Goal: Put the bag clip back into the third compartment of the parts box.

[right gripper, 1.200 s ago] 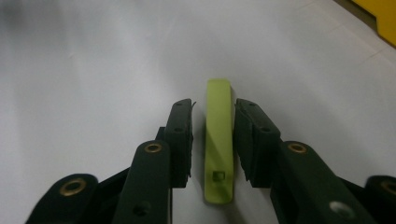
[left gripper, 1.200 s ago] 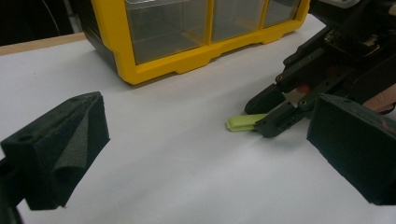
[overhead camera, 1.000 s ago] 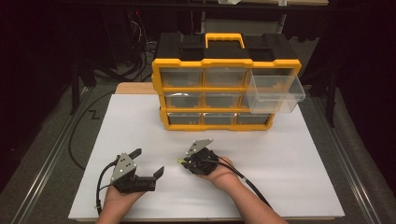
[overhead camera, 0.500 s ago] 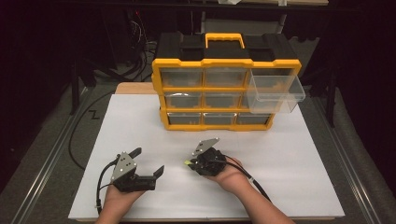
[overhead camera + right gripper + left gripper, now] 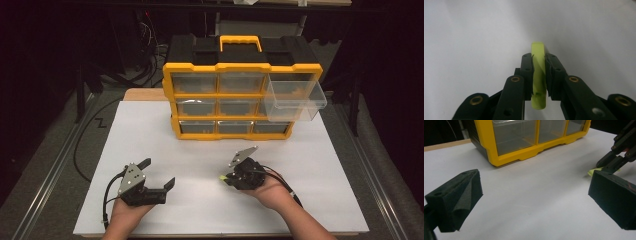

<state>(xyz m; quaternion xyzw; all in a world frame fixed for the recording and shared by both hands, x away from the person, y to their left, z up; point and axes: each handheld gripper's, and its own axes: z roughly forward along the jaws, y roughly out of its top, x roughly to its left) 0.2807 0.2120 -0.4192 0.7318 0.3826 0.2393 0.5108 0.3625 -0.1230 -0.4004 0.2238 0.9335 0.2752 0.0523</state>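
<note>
A small yellow-green flat piece (image 5: 538,75) sits edge-on between the jaws of my right gripper (image 5: 539,60), which is shut on it just above the white table sheet. From above, that right gripper (image 5: 226,178) points left near the table's middle front, the yellow-green piece (image 5: 223,177) showing at its tip. My left gripper (image 5: 159,174) rests at the front left, open and holding nothing. Its two black pads (image 5: 456,200) stand wide apart in the left gripper view, where the yellow-green piece (image 5: 594,171) also peeks out at right.
A yellow and black drawer organiser (image 5: 240,90) stands at the back of the white sheet (image 5: 150,130). Its top right clear drawer (image 5: 295,97) is pulled out. A wooden board edge (image 5: 142,94) shows behind the sheet at left.
My right gripper has shifted slightly right and toward the front edge, keeping the yellow-green piece. The left gripper has stayed put.
</note>
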